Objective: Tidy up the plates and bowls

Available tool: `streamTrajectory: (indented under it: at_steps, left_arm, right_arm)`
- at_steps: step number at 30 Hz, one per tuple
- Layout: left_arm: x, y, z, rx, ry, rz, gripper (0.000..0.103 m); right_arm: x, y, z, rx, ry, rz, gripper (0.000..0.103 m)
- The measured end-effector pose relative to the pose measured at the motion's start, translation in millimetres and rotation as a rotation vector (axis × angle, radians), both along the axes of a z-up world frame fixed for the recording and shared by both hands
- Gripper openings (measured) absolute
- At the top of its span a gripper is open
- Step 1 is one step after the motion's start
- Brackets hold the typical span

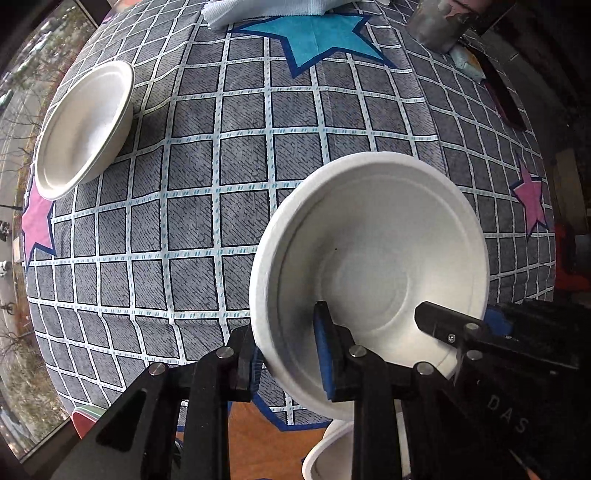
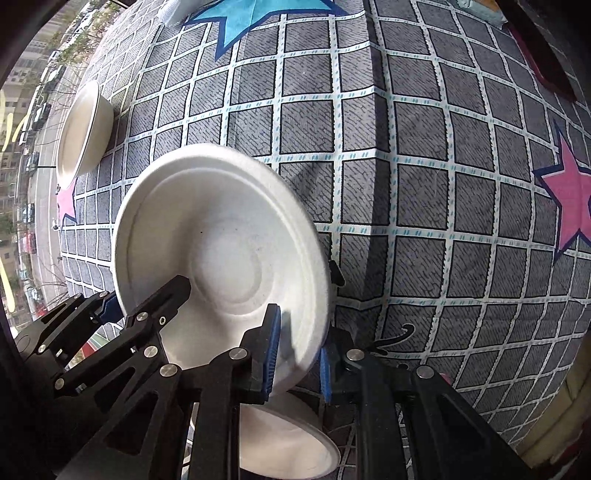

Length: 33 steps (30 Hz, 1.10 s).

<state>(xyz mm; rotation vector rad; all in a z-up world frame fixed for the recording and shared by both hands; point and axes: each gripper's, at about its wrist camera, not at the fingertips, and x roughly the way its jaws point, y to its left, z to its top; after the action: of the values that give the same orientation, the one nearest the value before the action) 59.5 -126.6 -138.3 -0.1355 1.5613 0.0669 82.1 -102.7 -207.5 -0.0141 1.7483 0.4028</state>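
Both grippers hold the same white paper bowl (image 1: 369,273) above the table; it also shows in the right wrist view (image 2: 221,254). My left gripper (image 1: 291,354) is shut on the bowl's near left rim, one blue pad inside and one outside. My right gripper (image 2: 295,358) is shut on its near right rim the same way. A second white bowl (image 1: 83,127) sits on the tablecloth at the far left; it also shows in the right wrist view (image 2: 83,129). A third white bowl (image 2: 288,439) lies below the held one, near the table's front edge.
The table wears a grey grid tablecloth (image 1: 240,166) with blue and pink stars. A light blue cloth (image 1: 266,9) and a metal cup (image 1: 439,22) stand at the far side. A window is on the left.
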Motion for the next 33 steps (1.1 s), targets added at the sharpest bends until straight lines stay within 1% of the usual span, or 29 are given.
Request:
streamTrajectory:
  at_steps: [2,3,4,7,8,9,10,11,14,15,18,19,20,21,22,23,24,27,30,31,33]
  left_arm:
    - [6,-8,11,0.003,-0.012,-0.012,0.027]
    - [1,-9,18,0.005,-0.018,-0.020,0.027]
    - [0,-12,23,0.005,-0.023,-0.029,0.027]
    - [-9,-29,38,0.006,-0.029,-0.058,0.027]
    - [-14,-34,40,0.004,-0.028,-0.066,0.028]
    - [-16,-36,48,0.002,-0.026,-0.074,0.027]
    - [-19,-44,48,0.000,-0.023,-0.083,0.027]
    - [-25,-49,50,-0.001,-0.021,-0.091,0.027]
    - [-46,-63,56,-0.008,-0.017,-0.115,0.028]
    - [-51,-65,57,-0.010,-0.016,-0.124,0.028]
    - [-70,-72,53,-0.006,-0.016,-0.165,0.028]
    - [-74,-61,44,-0.008,-0.014,-0.179,0.028]
    - [-80,-62,39,-0.009,-0.011,-0.191,0.028]
    - [-77,-50,32,-0.011,-0.007,-0.200,0.028]
    - [-78,-50,29,-0.013,-0.003,-0.208,0.028]
    - [-75,-40,25,-0.016,0.001,-0.212,0.028]
    - [-80,-35,25,-0.017,0.005,-0.216,0.028]
    - [-90,-33,19,-0.035,0.029,-0.220,0.028]
    - [-99,-31,15,-0.039,0.050,-0.231,0.034]
    - [-103,-30,15,-0.036,0.054,-0.237,0.042]
    - [-111,-26,15,-0.022,0.052,-0.240,0.068]
  right_arm:
    - [-3,-10,14,0.007,-0.012,-0.010,0.020]
    - [-6,-25,21,0.009,-0.018,-0.014,0.020]
    - [-3,-12,23,0.010,-0.023,-0.018,0.020]
    - [-9,-19,35,0.016,-0.033,-0.028,0.020]
    - [-11,-29,37,0.016,-0.033,-0.033,0.020]
    - [-15,-29,39,0.015,-0.031,-0.038,0.020]
    - [-19,-31,42,0.014,-0.028,-0.041,0.020]
    - [-33,-36,36,0.012,-0.027,-0.044,0.020]
    - [-52,-41,39,0.005,-0.024,-0.053,0.020]
    - [-61,-45,28,0.003,-0.022,-0.058,0.020]
    - [-81,-48,30,-0.002,-0.017,-0.071,0.020]
    - [-86,-49,31,-0.005,-0.016,-0.073,0.020]
    - [-90,-50,27,-0.009,-0.013,-0.075,0.020]
    - [-95,-49,24,-0.013,-0.010,-0.079,0.020]
    - [-100,-50,23,-0.015,-0.006,-0.083,0.020]
    - [-105,-52,22,-0.017,0.000,-0.088,0.020]
    - [-111,-52,21,-0.020,0.005,-0.093,0.020]
    - [-122,-50,14,-0.033,0.019,-0.101,0.020]
    - [-133,-48,9,-0.039,0.021,-0.103,0.020]
    - [-136,-49,9,-0.037,0.025,-0.105,0.020]
    - [-140,-43,5,-0.037,0.032,-0.110,0.020]
